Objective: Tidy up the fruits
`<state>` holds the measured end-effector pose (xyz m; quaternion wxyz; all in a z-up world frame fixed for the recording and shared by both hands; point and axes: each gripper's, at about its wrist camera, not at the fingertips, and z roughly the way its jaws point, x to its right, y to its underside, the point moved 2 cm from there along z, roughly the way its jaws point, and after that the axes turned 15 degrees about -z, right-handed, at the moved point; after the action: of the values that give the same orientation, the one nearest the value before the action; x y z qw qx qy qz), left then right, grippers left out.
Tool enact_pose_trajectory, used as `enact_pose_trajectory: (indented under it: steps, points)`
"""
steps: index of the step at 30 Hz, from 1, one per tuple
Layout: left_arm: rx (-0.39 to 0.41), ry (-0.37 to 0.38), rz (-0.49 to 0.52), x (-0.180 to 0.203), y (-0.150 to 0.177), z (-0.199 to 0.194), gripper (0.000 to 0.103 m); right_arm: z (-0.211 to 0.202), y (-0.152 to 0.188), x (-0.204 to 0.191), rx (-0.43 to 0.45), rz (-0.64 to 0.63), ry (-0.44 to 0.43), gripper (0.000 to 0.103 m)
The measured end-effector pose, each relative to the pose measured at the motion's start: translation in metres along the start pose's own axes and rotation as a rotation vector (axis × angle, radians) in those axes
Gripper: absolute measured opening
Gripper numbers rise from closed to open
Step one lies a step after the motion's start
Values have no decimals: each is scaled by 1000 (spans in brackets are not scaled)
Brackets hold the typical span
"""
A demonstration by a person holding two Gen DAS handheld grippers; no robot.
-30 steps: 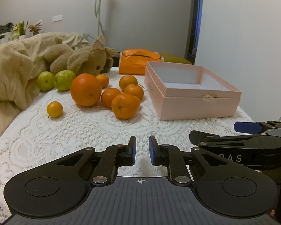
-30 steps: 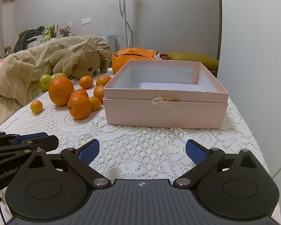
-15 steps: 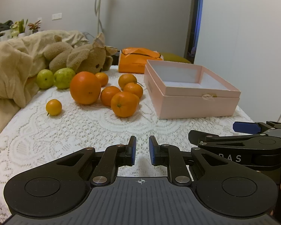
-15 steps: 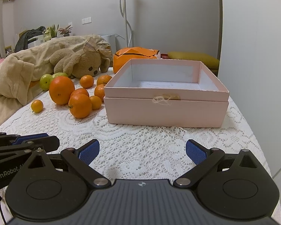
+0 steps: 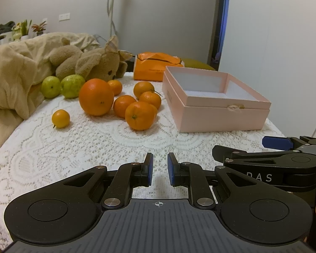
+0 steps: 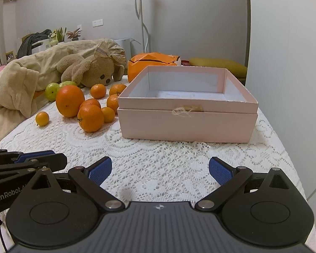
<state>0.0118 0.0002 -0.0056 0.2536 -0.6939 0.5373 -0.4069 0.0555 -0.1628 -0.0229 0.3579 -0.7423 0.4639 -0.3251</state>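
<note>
Hovering over lace tablecloth (image 5: 99,147): left tool (image 5: 159,169) together, right tool (image 6: 160,169) apart, both unladen.

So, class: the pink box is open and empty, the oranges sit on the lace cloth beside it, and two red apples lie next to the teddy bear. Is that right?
Not quite. The two fruits beside the teddy bear are green, not red, as the left wrist view shows. The pink box is indeed open and empty, with the oranges on the lace cloth beside it.

Plain grey walls (image 6: 189,21) with white switch plates (image 6: 97,23), potted plants (image 6: 73,34) on a far shelf, dim indoor light.
</note>
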Motion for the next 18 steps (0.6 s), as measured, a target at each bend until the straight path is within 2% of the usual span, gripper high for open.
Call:
enact_pose_trajectory:
  steps: [18]
  points:
    - [-1, 0, -6, 0, 0, -1, 19, 0, -1, -1, 1, -3, -3, 99]
